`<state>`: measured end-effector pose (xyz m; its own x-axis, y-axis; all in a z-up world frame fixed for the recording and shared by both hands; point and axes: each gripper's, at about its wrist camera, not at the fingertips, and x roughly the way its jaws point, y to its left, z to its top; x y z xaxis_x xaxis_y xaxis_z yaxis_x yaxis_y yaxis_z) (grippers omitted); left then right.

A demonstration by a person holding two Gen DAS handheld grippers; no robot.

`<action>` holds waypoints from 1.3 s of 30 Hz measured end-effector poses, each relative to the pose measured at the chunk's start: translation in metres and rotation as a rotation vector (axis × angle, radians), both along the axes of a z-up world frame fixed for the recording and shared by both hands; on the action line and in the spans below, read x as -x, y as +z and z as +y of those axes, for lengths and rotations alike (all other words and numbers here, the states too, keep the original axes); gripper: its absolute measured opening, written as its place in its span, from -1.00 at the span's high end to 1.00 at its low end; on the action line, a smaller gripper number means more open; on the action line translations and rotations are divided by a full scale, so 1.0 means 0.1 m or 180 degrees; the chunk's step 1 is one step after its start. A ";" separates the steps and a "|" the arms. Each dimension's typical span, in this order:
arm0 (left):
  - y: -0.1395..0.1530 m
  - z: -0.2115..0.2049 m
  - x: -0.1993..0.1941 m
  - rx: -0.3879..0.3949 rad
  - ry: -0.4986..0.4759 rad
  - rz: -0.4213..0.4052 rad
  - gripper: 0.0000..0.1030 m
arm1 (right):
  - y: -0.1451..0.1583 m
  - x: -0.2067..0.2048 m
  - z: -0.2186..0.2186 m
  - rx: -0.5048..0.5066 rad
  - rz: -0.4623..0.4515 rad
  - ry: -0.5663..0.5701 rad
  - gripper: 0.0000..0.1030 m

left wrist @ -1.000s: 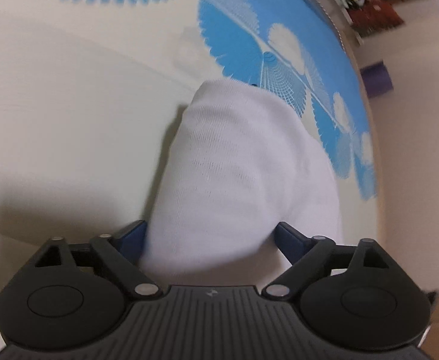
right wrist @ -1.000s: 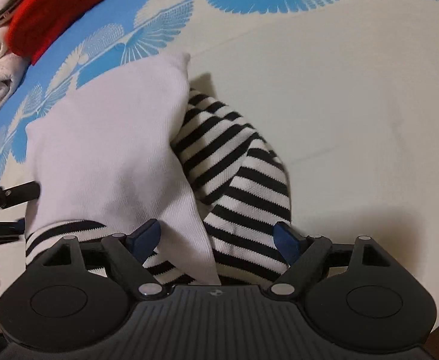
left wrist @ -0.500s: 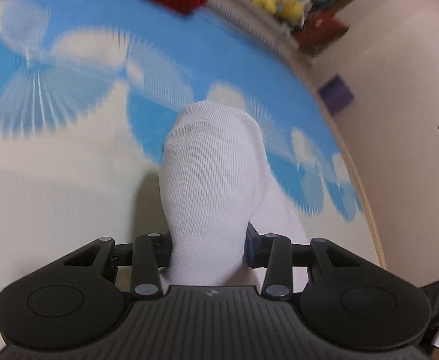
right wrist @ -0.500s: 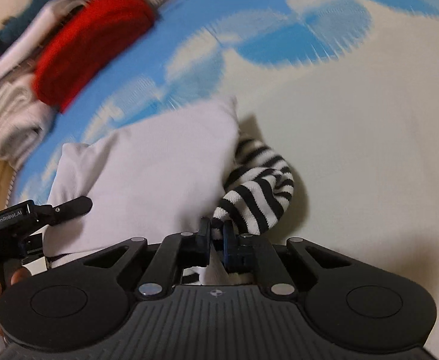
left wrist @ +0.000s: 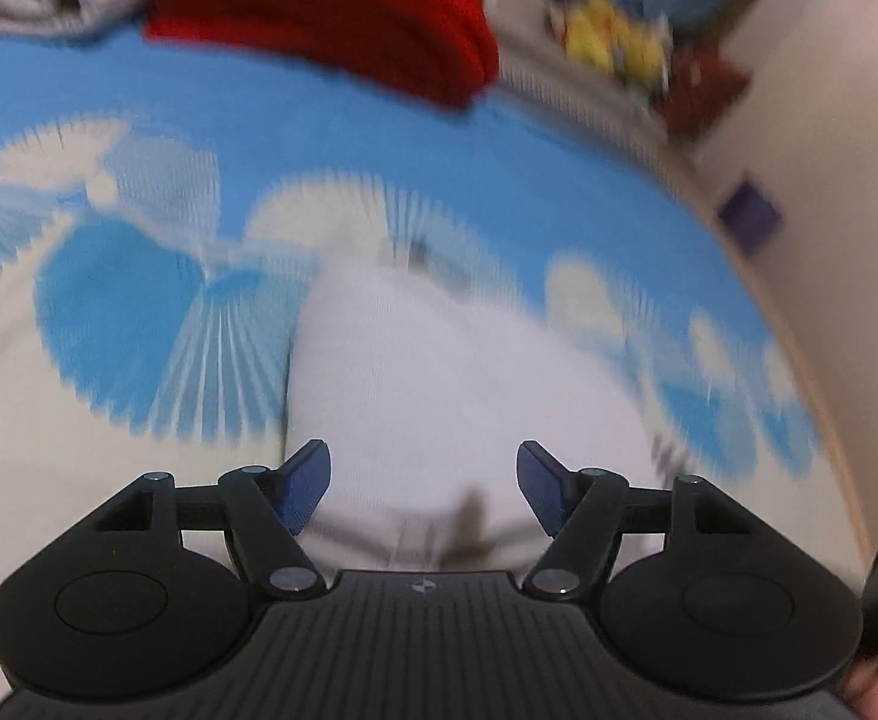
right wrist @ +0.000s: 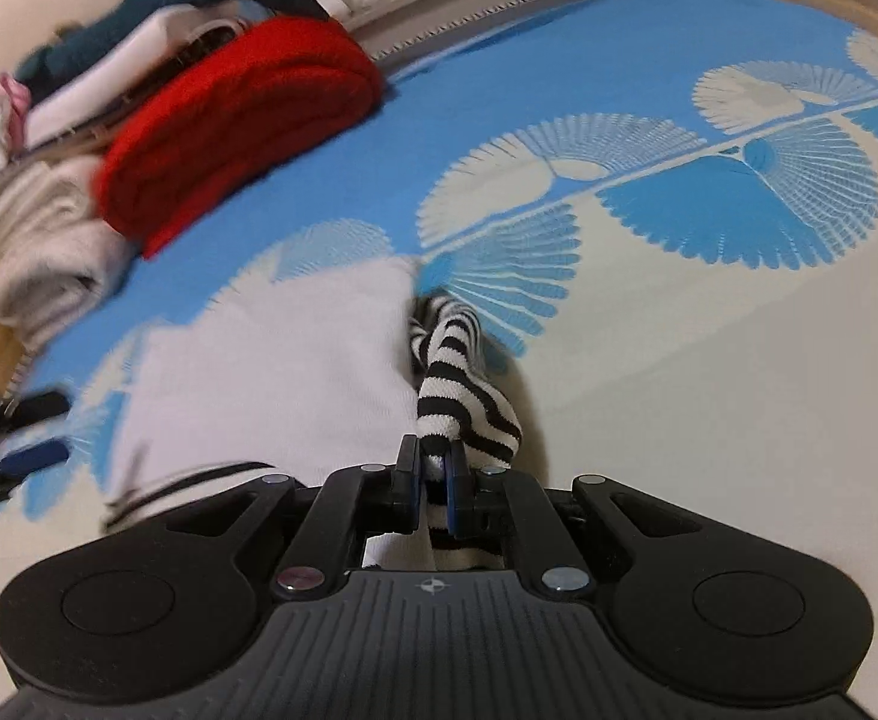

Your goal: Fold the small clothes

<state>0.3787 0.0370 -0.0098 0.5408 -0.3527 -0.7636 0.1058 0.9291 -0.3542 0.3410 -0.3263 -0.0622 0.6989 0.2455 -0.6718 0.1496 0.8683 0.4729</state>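
A small white garment with black-and-white striped sleeves lies on a blue and cream patterned bedspread. In the left wrist view the white body [left wrist: 439, 372] lies flat ahead of my left gripper [left wrist: 423, 489], which is open with the cloth's near edge between its blue pads, not pinched. In the right wrist view my right gripper [right wrist: 432, 483] is shut on the striped sleeve [right wrist: 463, 390], which rises from the jaws and runs forward beside the white body [right wrist: 270, 372]. The left gripper's tips [right wrist: 30, 432] show at the left edge.
A red folded knit [right wrist: 234, 120] lies at the back of the bedspread [right wrist: 709, 360], beside a pile of white, cream and dark green clothes [right wrist: 36, 240]. The bed's wooden edge [left wrist: 823, 396] runs along the right in the left wrist view, with toys on a shelf beyond.
My left gripper has let go of the white cloth and opened; the cloth now lies flat. My right gripper has closed on the striped sleeve and carried it forward over the bed.
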 end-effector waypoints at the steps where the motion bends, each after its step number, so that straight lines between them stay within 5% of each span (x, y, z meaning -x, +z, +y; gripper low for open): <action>1: -0.15 -0.03 -0.01 -0.0148 -0.0089 0.0221 -0.42 | -0.03 0.00 0.00 -0.0051 0.0046 -0.0009 0.85; 3: -0.34 -0.07 0.06 -0.0491 -0.0107 0.0322 -0.57 | -0.04 0.00 -0.01 -0.0089 0.0122 -0.0011 0.71; 7: -0.06 0.02 0.18 -0.0235 0.0049 0.0214 -0.35 | 0.06 0.15 0.01 -0.0006 0.0069 -0.0035 0.17; 9: 0.03 -0.01 0.28 -0.0247 -0.0068 0.0047 -0.36 | 0.10 0.22 0.03 -0.0142 -0.0001 0.0114 0.12; 11: -0.14 -0.09 0.29 -0.0484 -0.0190 0.0219 -0.37 | 0.08 0.23 0.08 -0.0195 0.0013 0.0366 0.04; 12: -0.27 -0.13 0.28 -0.0664 -0.0207 0.0338 -0.54 | 0.04 0.23 0.13 -0.0177 0.0075 0.0493 0.03; 15: -0.33 -0.12 0.35 -0.0851 -0.0080 0.0413 -0.59 | -0.19 0.21 0.30 0.0410 0.0491 0.0653 0.03; 18: 0.05 -0.14 0.55 -0.1082 0.0080 0.0124 -0.62 | -0.21 0.30 0.27 0.0714 0.0676 0.0414 0.03; 22: 0.66 -0.15 1.04 -0.1182 0.0187 -0.0412 -0.73 | 0.28 0.63 0.21 0.0684 0.0212 0.0294 0.01; 24: 0.90 -0.16 1.39 -0.1142 0.0224 -0.0702 -0.96 | 0.59 0.89 0.24 0.0822 -0.0093 0.0261 -0.15; 26: 1.11 -0.21 1.83 -0.1114 0.0261 -0.1056 -0.98 | 0.85 1.16 0.23 0.0849 -0.0391 0.0233 -0.58; 29: 1.27 -0.38 2.34 -0.1114 0.0234 -0.1311 -0.98 | 1.13 1.69 0.31 0.0950 -0.0778 0.0267 -0.81; 35: 1.02 -0.68 3.12 -0.0891 0.0209 -0.1241 -0.98 | 1.12 2.53 0.44 0.1068 -0.1017 0.0177 -0.92; 39: 0.79 -0.75 3.17 -0.0959 0.0291 -0.0956 -0.98 | 1.02 2.76 0.58 0.0946 -0.0895 0.0215 -0.92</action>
<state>0.0612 -0.0385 0.0693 0.7734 -0.0784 -0.6291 0.0753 0.9967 -0.0317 0.0649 -0.2682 0.0398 0.8543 0.1212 -0.5055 -0.0118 0.9767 0.2143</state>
